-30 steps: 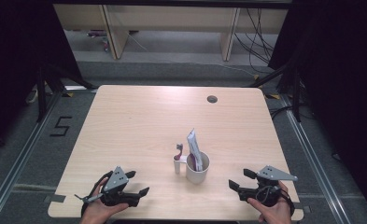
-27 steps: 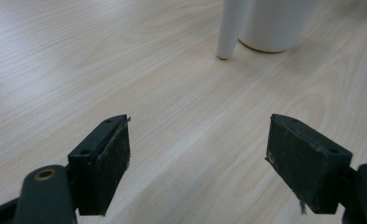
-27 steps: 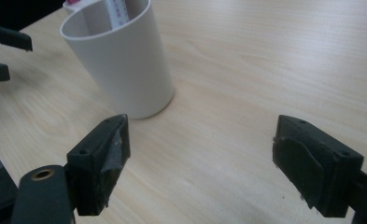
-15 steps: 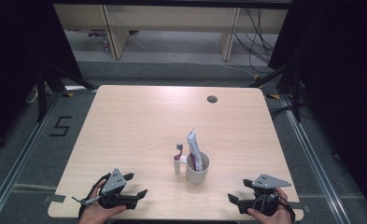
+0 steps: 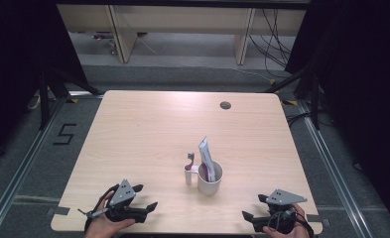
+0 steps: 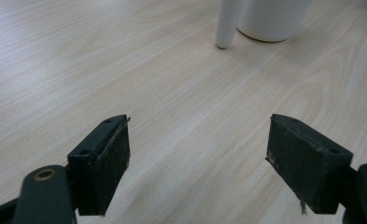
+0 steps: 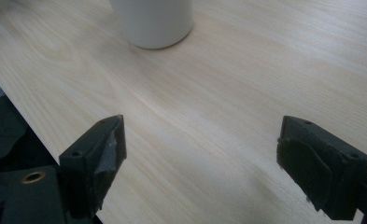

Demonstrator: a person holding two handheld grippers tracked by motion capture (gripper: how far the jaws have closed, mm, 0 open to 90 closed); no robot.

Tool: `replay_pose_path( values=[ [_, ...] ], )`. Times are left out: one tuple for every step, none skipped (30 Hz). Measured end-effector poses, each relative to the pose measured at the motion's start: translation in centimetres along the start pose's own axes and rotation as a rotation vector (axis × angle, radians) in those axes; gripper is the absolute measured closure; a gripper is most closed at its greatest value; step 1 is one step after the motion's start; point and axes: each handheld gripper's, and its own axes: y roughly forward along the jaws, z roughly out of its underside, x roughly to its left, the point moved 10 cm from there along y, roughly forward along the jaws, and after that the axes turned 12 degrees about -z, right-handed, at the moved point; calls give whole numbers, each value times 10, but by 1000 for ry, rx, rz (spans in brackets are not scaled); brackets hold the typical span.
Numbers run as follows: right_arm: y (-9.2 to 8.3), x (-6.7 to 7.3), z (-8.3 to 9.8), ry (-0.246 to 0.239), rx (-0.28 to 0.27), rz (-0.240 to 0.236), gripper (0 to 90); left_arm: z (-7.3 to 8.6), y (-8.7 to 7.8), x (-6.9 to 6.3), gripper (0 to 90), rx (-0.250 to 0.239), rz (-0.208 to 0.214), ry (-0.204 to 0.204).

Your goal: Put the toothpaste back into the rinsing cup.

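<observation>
A light wooden table (image 5: 148, 134) with a pale grain takes up the middle of the high view, its corners rounded and a small dark round grommet (image 5: 226, 105) set near its far edge. Around it lies grey floor; a taped or painted "5" (image 5: 64, 134) marks the floor at the left, metal rails run along both sides, and dark curtains close off the room to left and right. Beyond the far edge stand pale wooden shelf legs, with black cables (image 5: 274, 47) trailing down at the right.

The white cup (image 5: 210, 179) stands upright on the near half of the table, slightly right of centre. A white and purple tube (image 5: 205, 157) leans inside it, sticking up above the rim, and a toothbrush (image 5: 188, 169) stands just beside the cup at its left — whether it touches the cup cannot be told.

The left gripper (image 5: 144, 198) rests at the near left corner, held in a hand, its jaws spread wide with only bare wood between them. The right gripper (image 5: 253, 212) sits at the near right edge, well apart from the cup; its jaws have just been opening and now stand wide — nothing lies between them. Both point towards the cup, whose base appears at the top of each gripper view.
</observation>
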Motion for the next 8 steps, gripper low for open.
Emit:
replay_pose_path(
  values=[
    [0, 0, 0, -2, -2, -2, 168, 0, 0, 0, 208, 2, 3, 5],
    [0, 0, 0, -2, -2, -2, 168, 0, 0, 0, 208, 0, 2, 0],
    [0, 0, 0, -2, -1, -1, 168, -2, 1, 0, 208, -12, 0, -20],
    [0, -1, 0, -4, -1, 0, 168, -2, 0, 0, 208, -11, 3, -22],
    [0, -1, 0, -5, 0, -1, 168, -1, 1, 2, 208, -10, -9, -29],
    [-1, -5, -1, -40, -4, 9, 168, -2, 1, 2, 208, -12, -7, -36],
    [-1, -5, -2, -42, -6, 11, 167, 0, 2, 3, 208, -6, -10, -26],
    [-2, -6, -2, -43, -5, 19, 167, 0, 1, 3, 208, 0, -8, -24]
  ],
)
